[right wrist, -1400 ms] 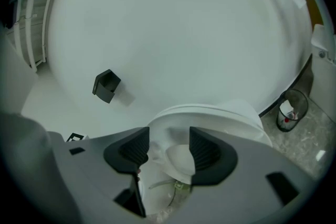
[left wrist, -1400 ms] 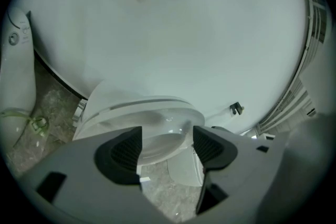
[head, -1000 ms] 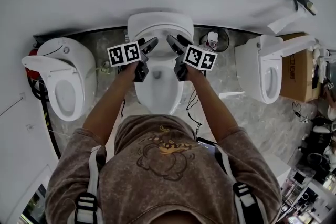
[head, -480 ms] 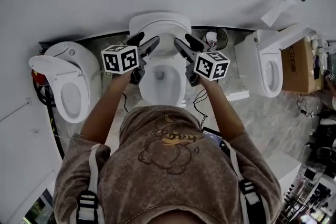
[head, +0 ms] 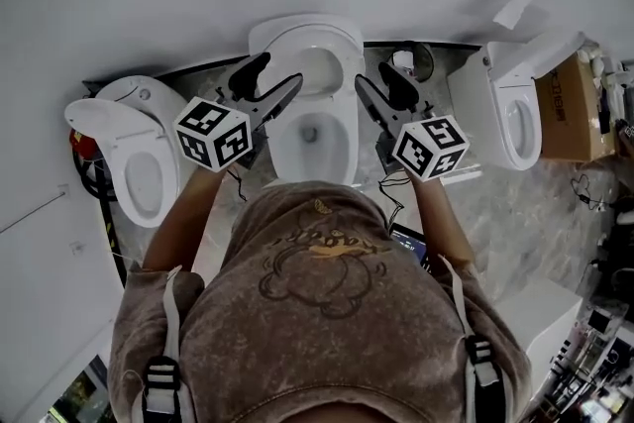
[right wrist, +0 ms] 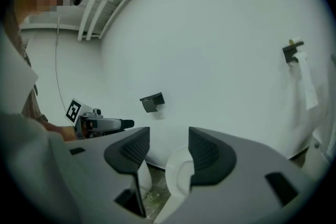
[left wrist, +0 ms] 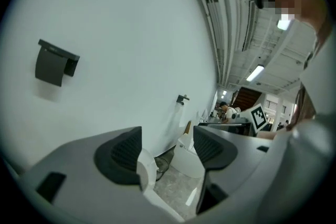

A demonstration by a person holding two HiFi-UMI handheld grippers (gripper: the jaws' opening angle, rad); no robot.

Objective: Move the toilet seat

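- Now, in the head view, we have drawn the left gripper and right gripper back toward us; the toilet seat appears raised against the far wall.
- Left gripper view: jaws apart, empty.
- Right gripper view: likewise released, so the move looks done.

The person's hooded top hides the front rim of the middle toilet. Clutter at the head view's right edge is cut off and too small to name. Distant figures in the left gripper view are too small to make out.
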